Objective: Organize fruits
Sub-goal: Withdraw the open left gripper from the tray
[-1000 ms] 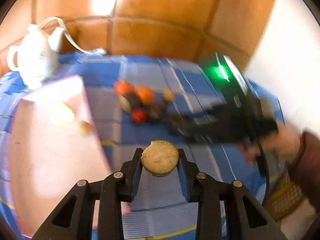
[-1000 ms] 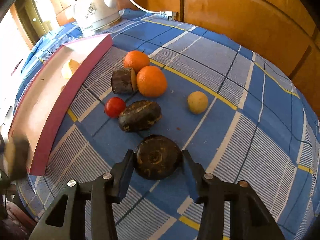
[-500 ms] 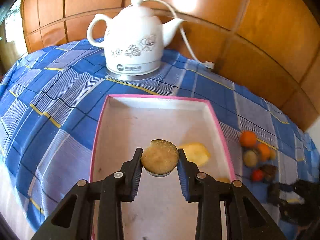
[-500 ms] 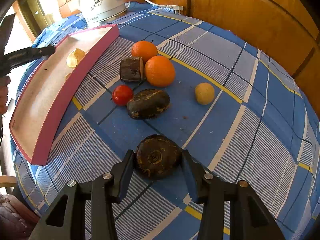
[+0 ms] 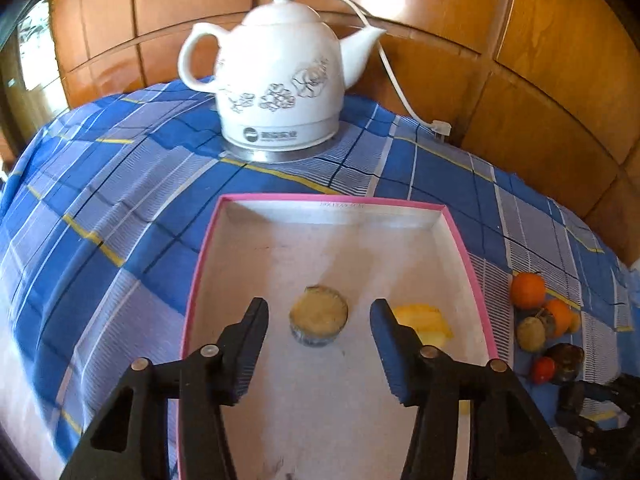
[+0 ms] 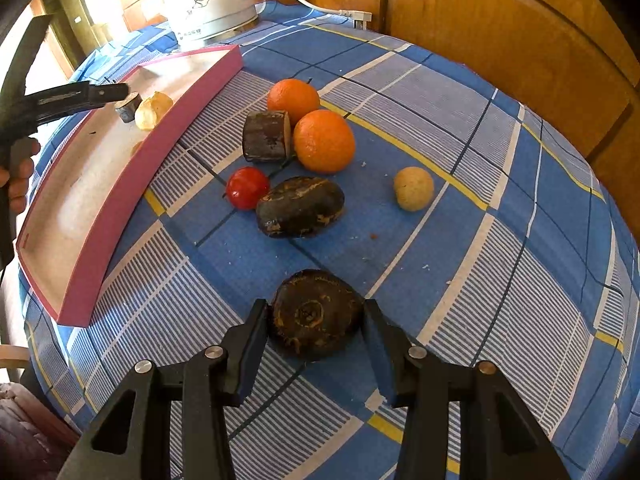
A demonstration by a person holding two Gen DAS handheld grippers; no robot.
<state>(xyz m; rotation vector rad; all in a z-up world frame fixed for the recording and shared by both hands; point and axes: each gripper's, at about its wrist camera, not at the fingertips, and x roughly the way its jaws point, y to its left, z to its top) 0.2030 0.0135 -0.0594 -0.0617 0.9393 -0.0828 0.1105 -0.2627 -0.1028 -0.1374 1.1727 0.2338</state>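
A round, tan-topped cut fruit piece (image 5: 319, 316) rests on the floor of the pink-rimmed tray (image 5: 466, 256). My left gripper (image 5: 318, 309) straddles it; its jaws are opening, with a gap on each side of the piece. A yellow fruit piece (image 5: 420, 320) lies just to its right. In the right wrist view my right gripper (image 6: 315, 314) is shut on a dark, round, flat fruit (image 6: 312, 332) on the blue checked cloth. Beyond it lie two oranges (image 6: 324, 140), a brown cut chunk (image 6: 266, 136), a red tomato (image 6: 247, 187), a dark oblong fruit (image 6: 300, 207) and a tan ball (image 6: 413, 188).
A white electric kettle (image 5: 280, 76) with its cord stands behind the tray, against wooden panelling. The tray (image 6: 100, 216) lies left of the fruit pile, near the table's left edge. A person's hand (image 6: 18, 176) holds the left gripper's handle there.
The left gripper swung from the fruit pile over the tray, then let go of the round cut piece, which now lies in the tray. The right gripper stayed shut on the dark fruit.
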